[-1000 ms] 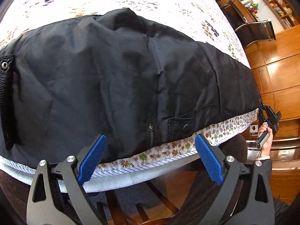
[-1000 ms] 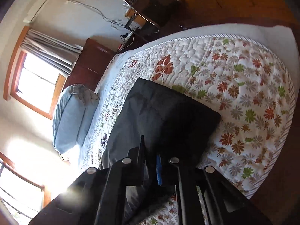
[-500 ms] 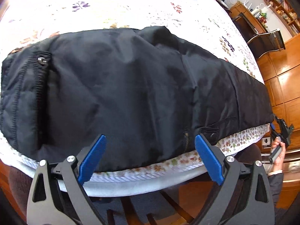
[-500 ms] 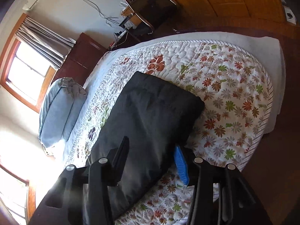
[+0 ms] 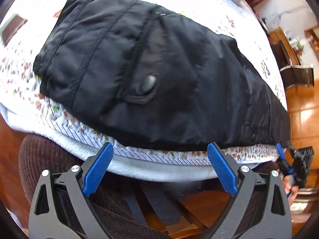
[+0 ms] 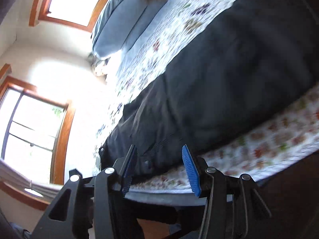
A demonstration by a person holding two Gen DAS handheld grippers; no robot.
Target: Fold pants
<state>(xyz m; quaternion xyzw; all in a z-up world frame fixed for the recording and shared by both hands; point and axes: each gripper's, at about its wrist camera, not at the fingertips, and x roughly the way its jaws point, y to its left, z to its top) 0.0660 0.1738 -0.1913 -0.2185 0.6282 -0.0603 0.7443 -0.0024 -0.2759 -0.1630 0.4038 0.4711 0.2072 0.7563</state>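
Left gripper (image 5: 159,169): jaws spread, empty, off the bed edge at 6 o'clock. Right gripper (image 6: 159,171): jaws parted, empty, just short of the cloth. Black pants (image 5: 159,75): laid lengthwise on floral quilt (image 5: 20,75), filling 12 o'clock. Grey pillow (image 6: 119,23): 11 o'clock.

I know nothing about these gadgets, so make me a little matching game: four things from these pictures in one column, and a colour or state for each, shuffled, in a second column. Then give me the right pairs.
Things:
1. pants
2. left hand-held gripper
3. quilt
4. pillow

Descriptions:
A. pale grey-blue, at the far end of the bed
B. black, lying flat along the near edge of the bed
C. white with a flower print
D. open, blue pads apart, holding nothing

Pairs: 1-B, 2-D, 3-C, 4-A
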